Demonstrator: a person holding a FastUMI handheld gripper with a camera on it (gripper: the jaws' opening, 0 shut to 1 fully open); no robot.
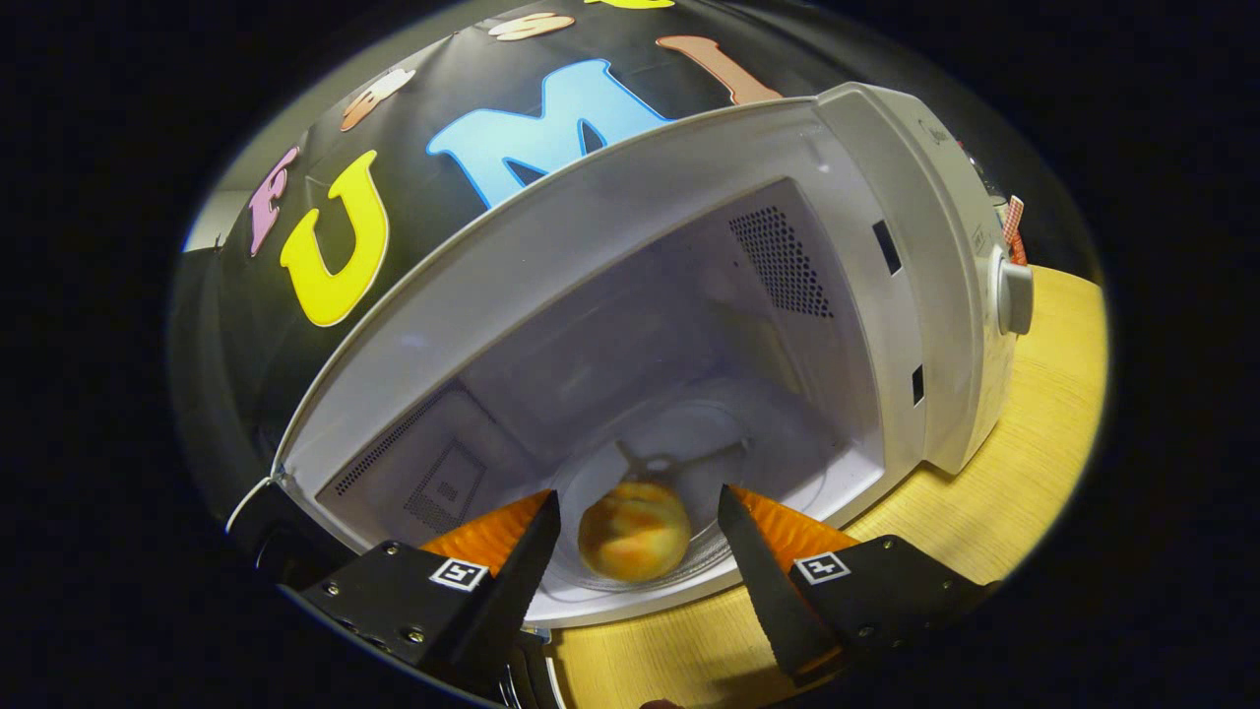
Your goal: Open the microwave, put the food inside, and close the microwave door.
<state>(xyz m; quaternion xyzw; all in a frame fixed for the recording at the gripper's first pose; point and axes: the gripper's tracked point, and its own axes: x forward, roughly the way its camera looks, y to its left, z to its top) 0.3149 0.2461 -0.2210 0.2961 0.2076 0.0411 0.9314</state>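
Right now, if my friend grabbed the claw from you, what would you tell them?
Claw: open, holding nothing; its fingers stand either side of the food without touching it.
Food: a round, bun-like piece lying on the glass plate inside the microwave, near the front opening.
Microwave stands on the wooden table; its door is open.
Done: door opened, food put inside.
Left: pull the claw back out and close the door.
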